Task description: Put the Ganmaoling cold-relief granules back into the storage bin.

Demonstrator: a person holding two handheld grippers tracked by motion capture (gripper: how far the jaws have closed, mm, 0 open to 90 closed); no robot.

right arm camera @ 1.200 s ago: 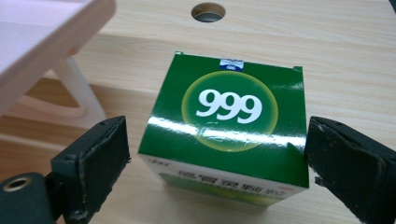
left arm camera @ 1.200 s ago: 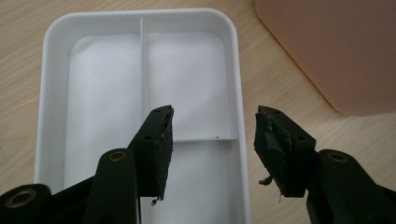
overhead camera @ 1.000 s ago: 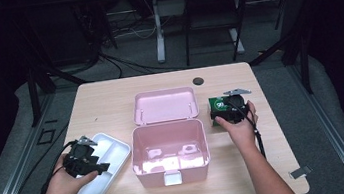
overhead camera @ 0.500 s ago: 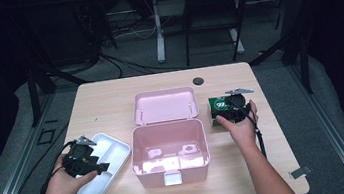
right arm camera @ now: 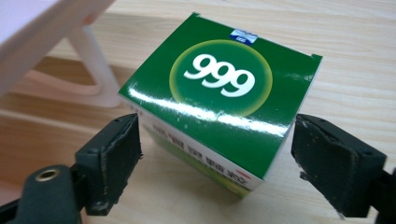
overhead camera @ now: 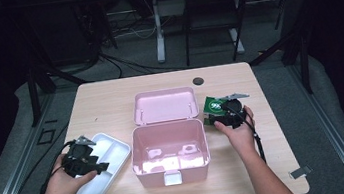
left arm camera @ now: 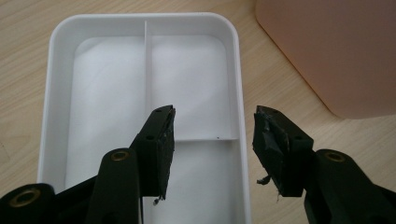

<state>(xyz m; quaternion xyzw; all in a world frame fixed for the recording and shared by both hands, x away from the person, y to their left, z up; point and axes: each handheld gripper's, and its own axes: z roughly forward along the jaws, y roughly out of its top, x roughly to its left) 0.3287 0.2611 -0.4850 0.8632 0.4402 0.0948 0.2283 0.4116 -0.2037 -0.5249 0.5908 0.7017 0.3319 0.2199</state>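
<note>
A green carton marked 999 (right arm camera: 219, 93) lies on the table to the right of the pink box's lid (overhead camera: 164, 105); in the high view the green carton (overhead camera: 213, 106) sits just beyond my right hand. My right gripper (right arm camera: 215, 149) straddles it, one jaw on each side. The jaws have just been closing, and a thin gap still separates each pad from the carton. My left gripper (left arm camera: 212, 135) hangs open over the near end of a white divided tray (left arm camera: 60, 93), with nothing between its jaws. In the high view the left gripper (overhead camera: 99, 167) is at the tray's (overhead camera: 111, 148) left edge.
An open pink box (overhead camera: 169, 150) stands mid-table, its lid hinged back flat behind it; the pink box's wall (left arm camera: 336, 51) rises just right of the tray. A small dark disc (overhead camera: 198, 80) lies near the far edge. A grey clip (overhead camera: 297, 173) sits at the front right corner.
</note>
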